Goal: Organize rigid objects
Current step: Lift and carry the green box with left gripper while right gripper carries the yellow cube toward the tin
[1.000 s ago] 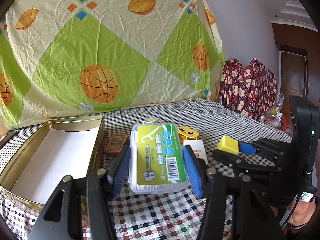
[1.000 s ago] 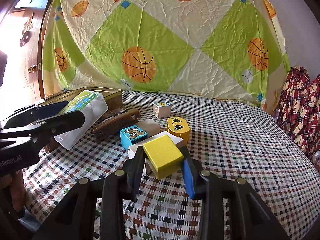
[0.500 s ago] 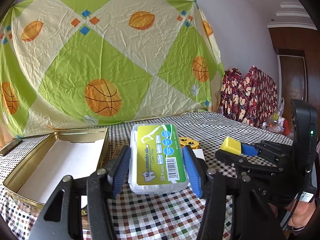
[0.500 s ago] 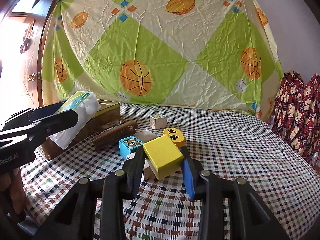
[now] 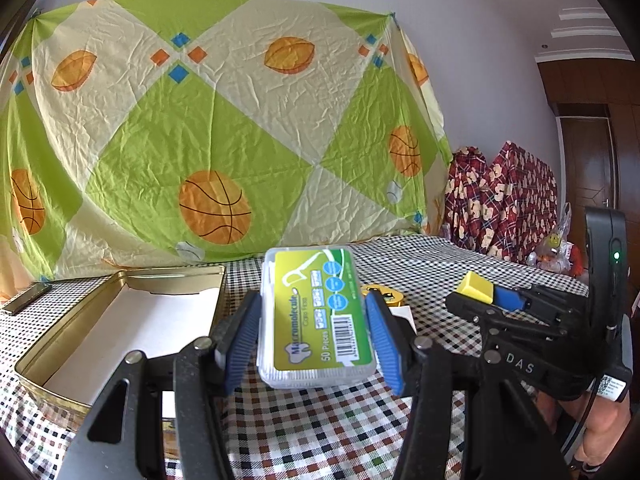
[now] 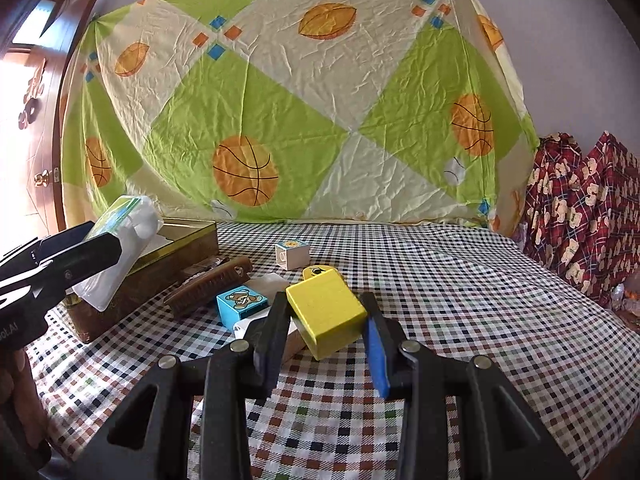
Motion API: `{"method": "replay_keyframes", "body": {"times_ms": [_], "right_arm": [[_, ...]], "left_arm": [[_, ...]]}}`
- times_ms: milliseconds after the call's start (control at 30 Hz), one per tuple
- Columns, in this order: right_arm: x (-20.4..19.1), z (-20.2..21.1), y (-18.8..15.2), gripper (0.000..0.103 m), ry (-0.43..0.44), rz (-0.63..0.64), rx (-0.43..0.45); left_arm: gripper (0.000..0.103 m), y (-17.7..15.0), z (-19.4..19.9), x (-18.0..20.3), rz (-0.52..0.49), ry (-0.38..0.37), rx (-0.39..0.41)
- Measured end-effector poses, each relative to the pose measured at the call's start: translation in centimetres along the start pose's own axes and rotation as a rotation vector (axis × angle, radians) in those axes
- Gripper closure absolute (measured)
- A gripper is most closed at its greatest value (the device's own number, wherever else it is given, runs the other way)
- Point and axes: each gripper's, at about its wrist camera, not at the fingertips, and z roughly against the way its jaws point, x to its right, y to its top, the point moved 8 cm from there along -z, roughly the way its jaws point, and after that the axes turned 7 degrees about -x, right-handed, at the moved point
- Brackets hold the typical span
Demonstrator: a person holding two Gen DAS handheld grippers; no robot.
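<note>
My left gripper (image 5: 314, 334) is shut on a clear floss pick box (image 5: 314, 316) with a green label, held above the checked tablecloth. It also shows at the left of the right wrist view (image 6: 120, 248). An open gold tin (image 5: 120, 320) with a white lining lies to its left. My right gripper (image 6: 326, 326) is shut on a yellow block (image 6: 326, 316), lifted above the table. The yellow block also shows in the left wrist view (image 5: 476, 288).
On the cloth lie a blue bear cube (image 6: 242, 306), a white cube (image 6: 292, 254), a brown brush (image 6: 208, 286), a yellow face block (image 6: 318, 271) and a white card (image 6: 268, 282). A sports-print sheet (image 6: 300, 112) hangs behind. A dark flat object (image 5: 26, 298) lies far left.
Both grippers have risen with their loads and tilted up. The tin and the objects on the table now sit lower in both views.
</note>
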Motion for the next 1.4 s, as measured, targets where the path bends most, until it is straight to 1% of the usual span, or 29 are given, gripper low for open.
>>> {"method": "replay_keyframes", "body": {"times_ms": [100, 233, 600, 867, 1400], "right_arm": [[-0.5, 0.0, 0.0, 0.065, 0.017, -0.012, 0.001], [-2.0, -0.1, 0.0, 0.065, 0.034, 0.001, -0.003], [-4.9, -0.5, -0.3, 0.065, 0.051, 0.041, -0.038], [-7.5, -0.7, -0.5, 0.065, 0.095, 0.072, -0.059], [-12.6, -1.1, -0.9, 0.065, 0.167, 0.148, -0.085]], "left_arm": [[0.05, 0.1, 0.5, -0.5, -0.001, 0.012, 0.019], [0.05, 0.1, 1.0, -1.5, 0.003, 0.03, 0.038], [0.05, 0.0, 2.0, -5.0, 0.053, 0.08, 0.052], [0.049, -0.2, 2.9, -6.9, 0.06, 0.123, 0.069], [0.05, -1.1, 4.3, -12.0, 0.148, 0.172, 0.06]]}}
